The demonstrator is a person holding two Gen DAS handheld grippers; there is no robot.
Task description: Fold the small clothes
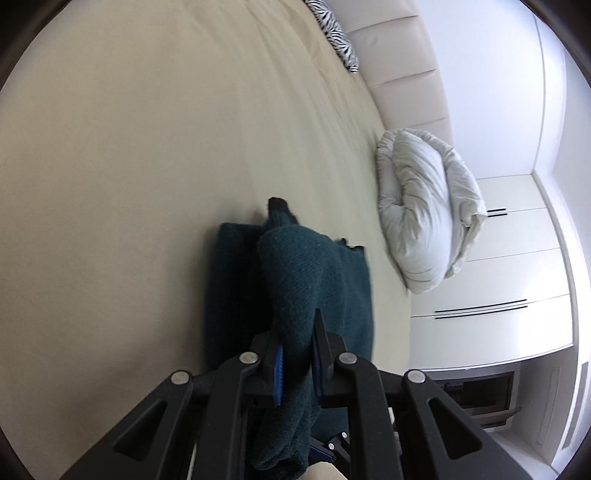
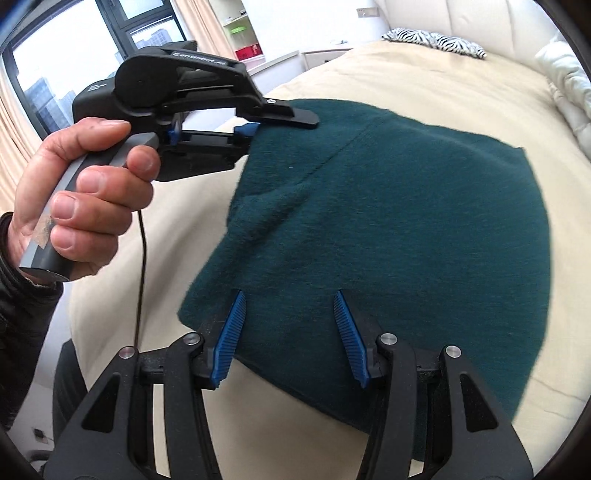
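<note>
A dark green knit garment (image 2: 388,221) lies spread on the cream bed (image 2: 424,74), most of it flat, its near left part lifted off the sheet. The left gripper (image 2: 255,127) has its fingers clamped together on the garment's far left edge, where the cloth bunches into a raised fold; seen from the left wrist, a thick ridge of green knit runs straight between the two blue pads (image 1: 279,373) and drapes down below them. The person's hand (image 2: 81,199) is wrapped round that gripper's grey handle, and a thin black cable hangs down from it.

The right gripper (image 2: 291,332) sits at the garment's near edge with its fingers spread wide apart, one blue pad on either side of a flat stretch of cloth. Whether the pads touch the knit I cannot tell. The near hem curves down to the right and ends close to the bed's near border.

Around the garment the sheet is bare: a wide open band runs beyond its far edge toward the headboard (image 2: 461,14), and another lies to its left. At the head of the bed rests a zebra-print cushion (image 2: 436,40), well apart from the garment. A rumpled white duvet (image 1: 424,210) is piled at the bed's right side, near the garment's right edge but not touching it. Behind the duvet stand white cupboard fronts (image 1: 509,266); past the left gripper is a window (image 2: 74,55).
</note>
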